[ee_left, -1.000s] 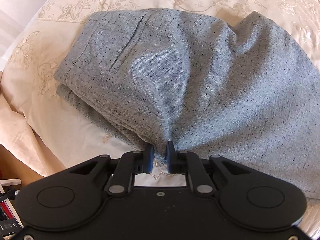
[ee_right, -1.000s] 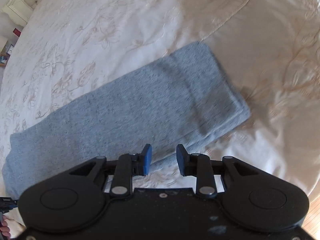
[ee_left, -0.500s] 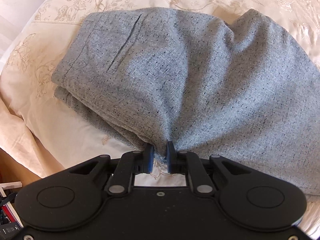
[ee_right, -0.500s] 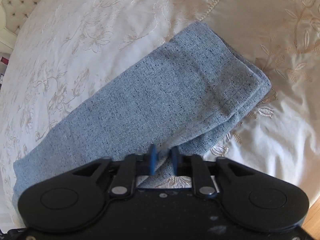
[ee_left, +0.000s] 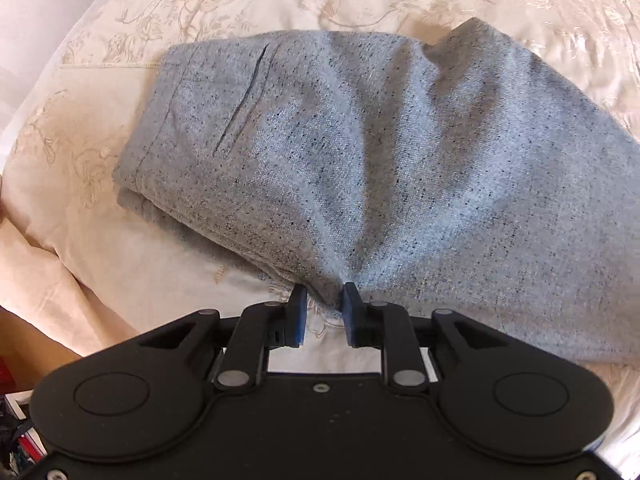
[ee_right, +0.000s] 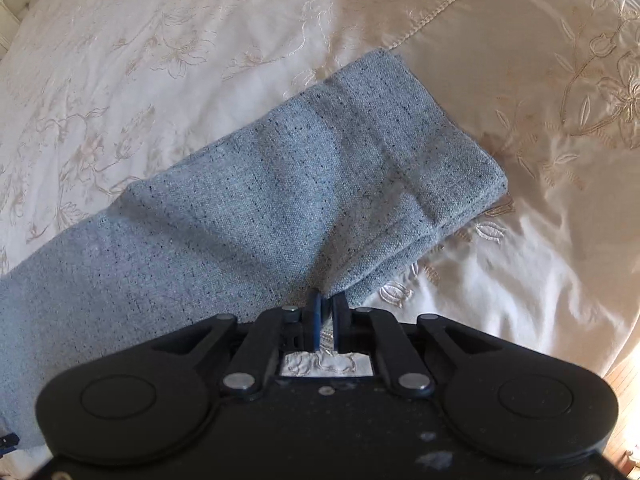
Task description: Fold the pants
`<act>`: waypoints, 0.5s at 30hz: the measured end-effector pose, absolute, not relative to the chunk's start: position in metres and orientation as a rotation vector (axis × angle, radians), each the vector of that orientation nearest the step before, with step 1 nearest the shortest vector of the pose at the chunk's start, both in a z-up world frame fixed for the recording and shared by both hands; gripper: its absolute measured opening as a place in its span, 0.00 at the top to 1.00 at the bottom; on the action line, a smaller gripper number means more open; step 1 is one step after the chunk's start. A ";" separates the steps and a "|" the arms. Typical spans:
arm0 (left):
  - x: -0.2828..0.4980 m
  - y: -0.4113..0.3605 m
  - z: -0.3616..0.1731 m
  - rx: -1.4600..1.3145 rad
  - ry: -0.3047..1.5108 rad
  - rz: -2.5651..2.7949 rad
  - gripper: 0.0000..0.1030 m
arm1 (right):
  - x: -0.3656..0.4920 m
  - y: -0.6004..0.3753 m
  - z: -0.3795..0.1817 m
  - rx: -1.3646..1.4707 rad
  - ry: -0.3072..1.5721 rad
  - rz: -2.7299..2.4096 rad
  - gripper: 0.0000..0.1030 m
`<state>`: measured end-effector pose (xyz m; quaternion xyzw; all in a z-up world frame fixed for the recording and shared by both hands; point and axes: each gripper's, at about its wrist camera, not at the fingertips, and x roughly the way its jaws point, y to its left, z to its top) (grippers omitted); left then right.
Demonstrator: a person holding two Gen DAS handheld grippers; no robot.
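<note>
Left gripper (ee_left: pixel 323 300): we see the jaws a little apart, with a bunch of the grey pants (ee_left: pixel 360 168) edge sitting between the pads. The fabric fans out in creases from that spot, so it looks pinched, but there's a visible gap lower down between the pads; we can't tell if the hold is firm. From these tongs the pants spread straight ahead and off to the right; the waistband end with the slit pocket (ee_left: pixel 240 104) lies ahead-left, layers stacked at that corner.

Right gripper (ee_right: pixel 325 304): jaws nearly together, clamped on the near edge of the pants (ee_right: pixel 280 184) leg. The leg's folded end lies ahead and right of the tongs, the rest runs back to the left, passing beside the gripper body.

Everything sits on a cream embroidered bedspread (ee_right: pixel 540 240); in the right view a corded seam (ee_right: pixel 440 4) runs past the far corner of the leg.
</note>
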<state>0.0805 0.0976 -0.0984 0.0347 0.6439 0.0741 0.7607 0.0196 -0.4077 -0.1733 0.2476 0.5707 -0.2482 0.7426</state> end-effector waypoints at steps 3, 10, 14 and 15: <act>0.076 0.097 -0.075 0.077 1.390 0.097 0.72 | 0.017 -0.409 -0.161 0.503 1.265 -0.572 0.76; 0.113 0.102 -0.063 0.103 1.199 0.124 0.71 | 0.029 -0.383 -0.124 0.389 1.114 -0.536 0.76; 0.131 0.134 -0.118 0.157 1.317 0.293 0.71 | 0.056 -0.375 -0.133 0.361 1.110 -0.460 0.76; 0.129 0.144 -0.136 0.198 1.397 0.350 0.70 | 0.062 -0.375 -0.137 0.351 1.113 -0.451 0.76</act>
